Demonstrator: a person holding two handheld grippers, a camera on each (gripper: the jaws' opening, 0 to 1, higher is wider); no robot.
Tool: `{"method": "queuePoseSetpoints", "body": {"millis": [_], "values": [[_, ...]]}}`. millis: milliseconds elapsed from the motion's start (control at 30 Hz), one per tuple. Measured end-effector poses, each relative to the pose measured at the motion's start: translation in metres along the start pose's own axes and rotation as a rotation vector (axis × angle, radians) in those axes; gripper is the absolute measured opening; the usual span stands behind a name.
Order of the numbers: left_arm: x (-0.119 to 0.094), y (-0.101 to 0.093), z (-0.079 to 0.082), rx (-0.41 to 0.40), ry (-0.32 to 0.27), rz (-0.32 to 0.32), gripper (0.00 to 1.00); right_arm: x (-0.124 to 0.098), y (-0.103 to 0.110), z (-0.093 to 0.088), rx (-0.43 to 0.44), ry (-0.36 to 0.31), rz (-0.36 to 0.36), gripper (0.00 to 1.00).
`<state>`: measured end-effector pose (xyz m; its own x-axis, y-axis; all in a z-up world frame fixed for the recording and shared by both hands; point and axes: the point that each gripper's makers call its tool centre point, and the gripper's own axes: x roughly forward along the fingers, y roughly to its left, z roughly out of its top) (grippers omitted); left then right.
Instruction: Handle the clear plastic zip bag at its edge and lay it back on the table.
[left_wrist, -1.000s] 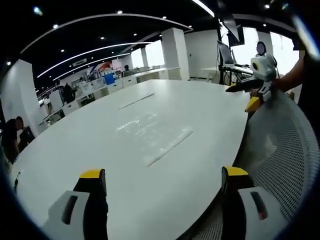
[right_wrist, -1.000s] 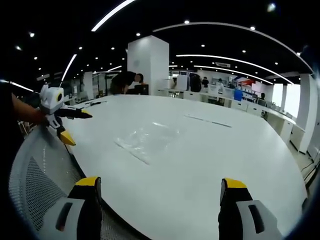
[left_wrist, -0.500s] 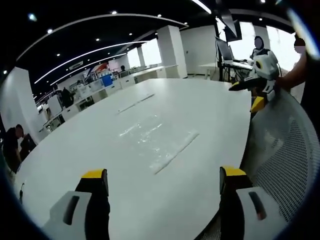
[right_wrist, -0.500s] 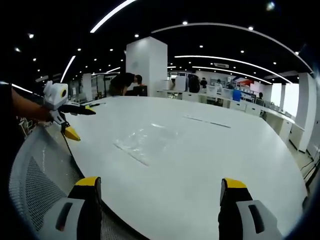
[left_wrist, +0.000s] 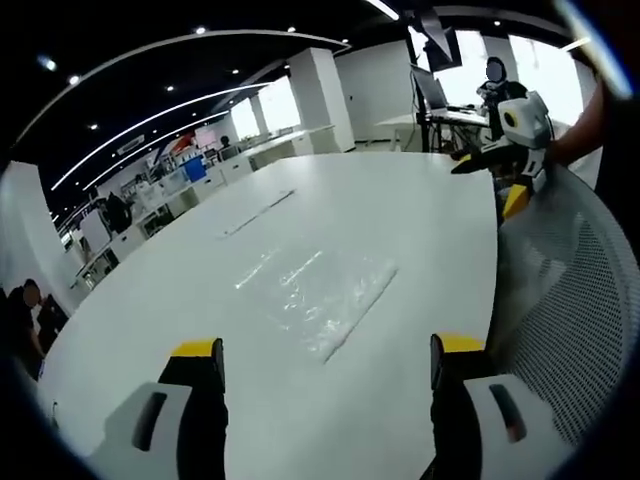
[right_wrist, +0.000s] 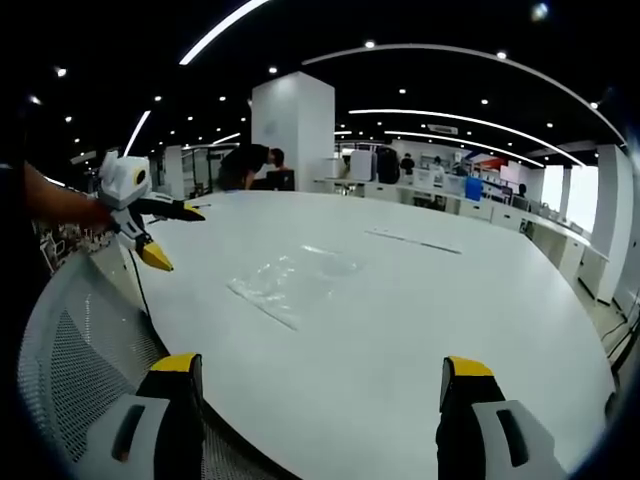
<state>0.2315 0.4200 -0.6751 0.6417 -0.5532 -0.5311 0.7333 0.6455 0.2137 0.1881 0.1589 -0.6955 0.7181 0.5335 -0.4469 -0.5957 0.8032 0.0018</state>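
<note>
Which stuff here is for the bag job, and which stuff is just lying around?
For the job:
- clear zip bag, flat on the white table
- left gripper, open
- right gripper, open

Just around:
- mesh chair back
- thin strip farther along the table

Left gripper (right_wrist: 165, 235) nearer bag (right_wrist: 290, 280) (slightly)

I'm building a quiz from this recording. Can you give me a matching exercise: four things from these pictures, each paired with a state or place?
1. zip bag
2. left gripper
3. mesh chair back
4. white pillar

a. stands beyond the table's far edge
b. lies flat on the white table
c. at the table's near edge
d. jaws apart, holding nothing

Pairs: 1-b, 2-d, 3-c, 4-a
</note>
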Motion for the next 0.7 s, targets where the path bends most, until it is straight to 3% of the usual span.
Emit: {"method": "queuePoseSetpoints", "body": {"millis": [700], "values": [[0.02, 0.002, -0.001, 0.122, 0.043, -0.088, 0.78, 0.0, 0.002, 0.0, 0.001, 0.015, 0.001, 0.99]]}}
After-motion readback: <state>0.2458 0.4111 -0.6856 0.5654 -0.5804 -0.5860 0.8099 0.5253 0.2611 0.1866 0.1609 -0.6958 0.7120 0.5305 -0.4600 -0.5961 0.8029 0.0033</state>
